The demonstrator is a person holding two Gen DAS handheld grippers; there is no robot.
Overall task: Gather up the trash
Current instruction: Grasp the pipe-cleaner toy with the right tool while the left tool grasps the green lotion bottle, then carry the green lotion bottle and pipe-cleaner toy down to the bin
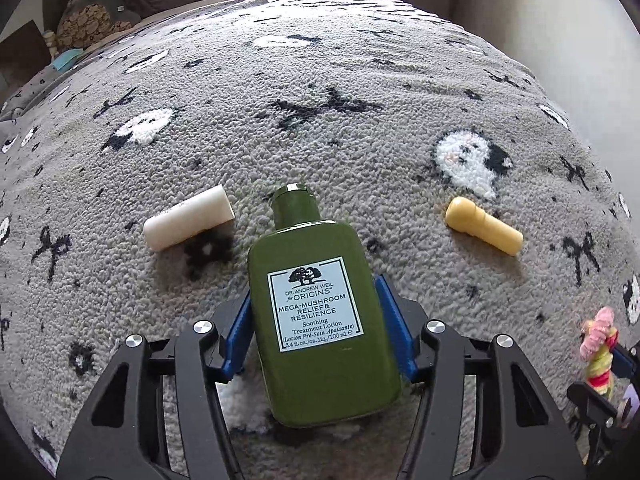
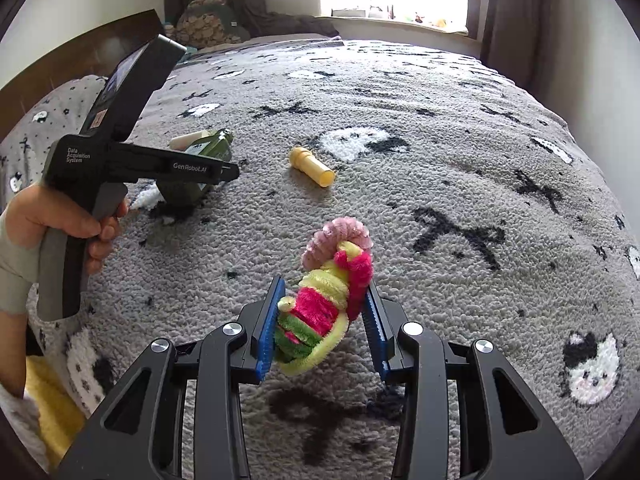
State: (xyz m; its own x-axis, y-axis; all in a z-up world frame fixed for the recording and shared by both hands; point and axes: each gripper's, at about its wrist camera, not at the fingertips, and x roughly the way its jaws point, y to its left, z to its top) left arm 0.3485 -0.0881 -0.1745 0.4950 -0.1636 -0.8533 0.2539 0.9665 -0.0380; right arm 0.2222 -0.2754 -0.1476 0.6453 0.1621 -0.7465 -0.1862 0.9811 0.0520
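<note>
- One dark green flat plastic lotion bottle with a white label sits between the blue pads of the left gripper, which is closed on its sides, over the grey patterned fleece blanket on the bed.
- One white stubby tube lies on the blanket just left of the bottle's neck.
- One yellow plastic cap-shaped piece lies well apart on the right.
- The right gripper holds one pink, yellow and green fuzzy coiled bundle, seemingly clear of the blanket.
</note>
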